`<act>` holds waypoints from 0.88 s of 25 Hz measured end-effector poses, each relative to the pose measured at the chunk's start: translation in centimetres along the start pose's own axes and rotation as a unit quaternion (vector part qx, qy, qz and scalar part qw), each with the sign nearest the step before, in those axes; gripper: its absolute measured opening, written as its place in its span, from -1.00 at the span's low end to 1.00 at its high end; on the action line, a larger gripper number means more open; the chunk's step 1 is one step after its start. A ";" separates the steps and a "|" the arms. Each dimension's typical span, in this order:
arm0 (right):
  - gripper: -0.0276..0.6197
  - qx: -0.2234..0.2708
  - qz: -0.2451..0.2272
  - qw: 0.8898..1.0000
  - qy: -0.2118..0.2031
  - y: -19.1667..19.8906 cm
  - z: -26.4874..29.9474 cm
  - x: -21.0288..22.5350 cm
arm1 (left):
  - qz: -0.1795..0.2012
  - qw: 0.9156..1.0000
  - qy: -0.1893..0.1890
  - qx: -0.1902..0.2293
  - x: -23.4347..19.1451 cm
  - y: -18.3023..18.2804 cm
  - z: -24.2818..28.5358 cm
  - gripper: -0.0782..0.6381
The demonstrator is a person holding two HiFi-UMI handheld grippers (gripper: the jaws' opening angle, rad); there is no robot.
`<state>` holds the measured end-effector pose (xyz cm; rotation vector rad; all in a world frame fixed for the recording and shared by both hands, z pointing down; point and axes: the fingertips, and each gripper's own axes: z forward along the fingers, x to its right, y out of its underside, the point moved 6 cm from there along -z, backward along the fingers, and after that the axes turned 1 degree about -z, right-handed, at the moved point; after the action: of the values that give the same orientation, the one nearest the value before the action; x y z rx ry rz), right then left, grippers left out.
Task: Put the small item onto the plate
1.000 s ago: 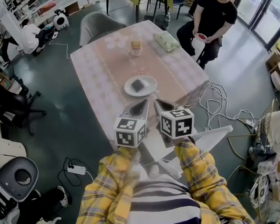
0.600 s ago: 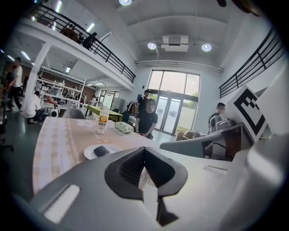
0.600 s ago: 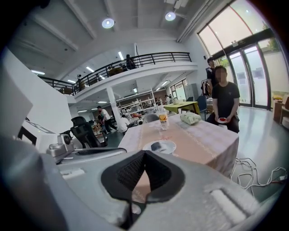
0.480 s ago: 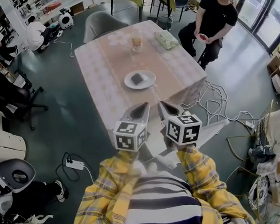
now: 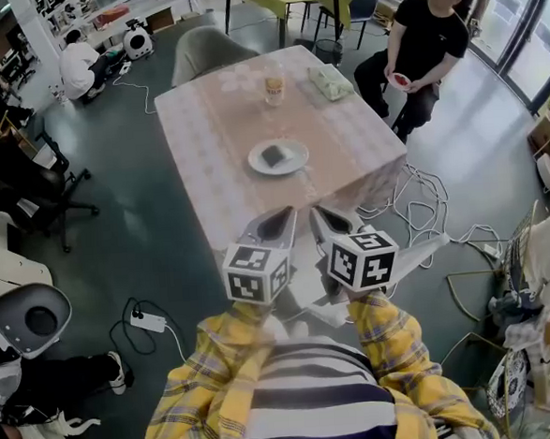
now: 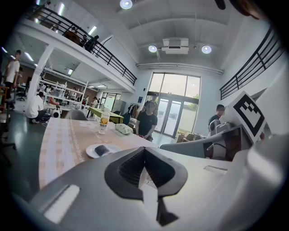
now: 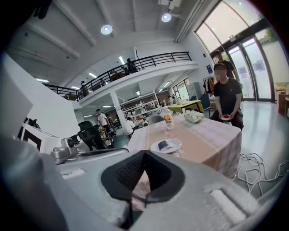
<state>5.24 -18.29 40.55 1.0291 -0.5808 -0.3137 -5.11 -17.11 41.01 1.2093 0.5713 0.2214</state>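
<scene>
A small dark item (image 5: 271,155) lies on a white plate (image 5: 295,158) in the middle of a table with a pink patterned cloth (image 5: 213,134). Both grippers hang side by side in front of my chest, short of the table's near edge and well apart from the plate. My left gripper (image 5: 288,212) is shut with nothing in it, and so is my right gripper (image 5: 314,212). The left gripper view shows the plate (image 6: 90,151) and item (image 6: 102,150) beyond the closed tips (image 6: 144,150). In the right gripper view, the plate (image 7: 175,143) and item (image 7: 164,145) sit past the closed tips (image 7: 145,153).
A bottle of orange drink (image 5: 272,89) and a green packet (image 5: 329,81) stand at the table's far end. A grey chair (image 5: 207,50) is behind it. A seated person in black (image 5: 420,44) is at the right. Cables (image 5: 416,199) and a power strip (image 5: 149,321) lie on the floor.
The table and plate have drifted farther away and up in the head view. Both grippers keep their shut, side-by-side pose.
</scene>
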 end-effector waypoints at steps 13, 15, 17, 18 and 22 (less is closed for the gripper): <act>-0.92 0.012 0.002 1.000 -0.006 -0.8 0.1 0.0 | 0.008 1.000 -0.003 0.013 -0.2 -1.1 0.0 -0.78; -0.92 0.013 0.000 1.000 -0.007 -1.0 0.2 0.1 | 0.009 1.000 -0.005 0.015 -0.3 -1.2 0.2 -0.77; -0.92 0.013 -0.001 1.000 -0.007 -1.1 0.2 0.1 | 0.008 1.000 -0.006 0.016 -0.3 -1.3 0.2 -0.77; -0.92 0.013 -0.001 1.000 -0.008 -1.2 0.1 0.0 | 0.008 1.000 -0.007 0.017 -0.3 -1.4 0.1 -0.77; -0.92 0.013 -0.001 1.000 -0.008 -1.5 0.1 -0.2 | 0.006 1.000 -0.010 0.019 -0.5 -1.8 0.0 -0.77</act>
<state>5.11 -18.98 39.24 1.0533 -0.5996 -0.3181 -5.75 -17.97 39.54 1.2504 0.5529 0.2100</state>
